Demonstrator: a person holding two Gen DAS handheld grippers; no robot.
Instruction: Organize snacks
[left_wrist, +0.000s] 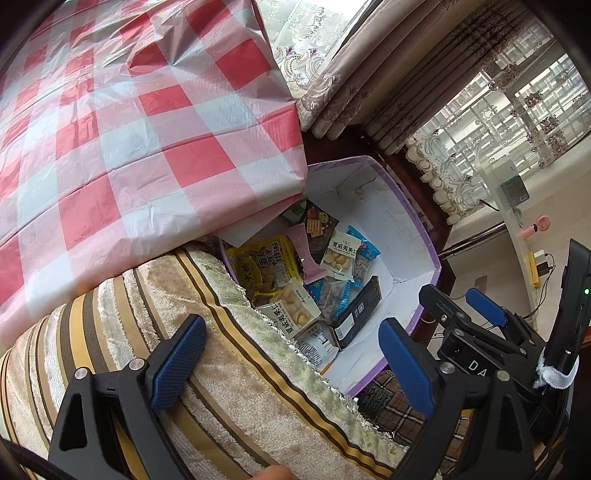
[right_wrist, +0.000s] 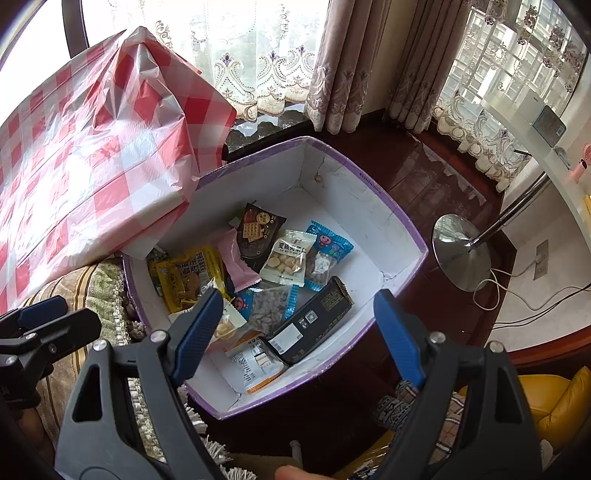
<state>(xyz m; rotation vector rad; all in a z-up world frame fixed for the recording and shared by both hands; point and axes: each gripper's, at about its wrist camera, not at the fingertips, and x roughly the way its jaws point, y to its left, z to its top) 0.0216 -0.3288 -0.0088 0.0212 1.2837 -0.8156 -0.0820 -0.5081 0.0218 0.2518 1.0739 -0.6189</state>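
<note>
snacks: a loose heap of small sealed packets lying on the floor of an open cardboard box (right_wrist: 384, 218) with white inner walls and a purple rim, the box set beside a table draped in a red-and-white checked plastic cloth (left_wrist: 122, 147). contents noted: a yellow pouch (right_wrist: 184, 277), a pink sachet (right_wrist: 236, 262), a dark cracker packet (right_wrist: 258, 232), a white nut packet (right_wrist: 286, 258) with a clear window, two blue-edged packets (right_wrist: 327, 254), and a flat black carton (right_wrist: 314, 321) lying aslant. handling, by judgement: the film packets look light, soft and slick, apt to crumple or slide, best pinched at a crimped seam or a free edge; crackers and nuts inside may break under a hard squeeze. the black carton looks stiff and would take a grip across its narrow sides. right gripper (right_wrist: 299, 332) hangs above the near end of the box, jaws well apart and empty. left gripper (left_wrist: 291, 362) hovers over a striped, fringed cushion (left_wrist: 229, 369), jaws apart, nothing between them. room: dark polished wood floor, embroidered curtains (right_wrist: 347, 74), a chrome lamp base (right_wrist: 461, 251), trailing cables.
</note>
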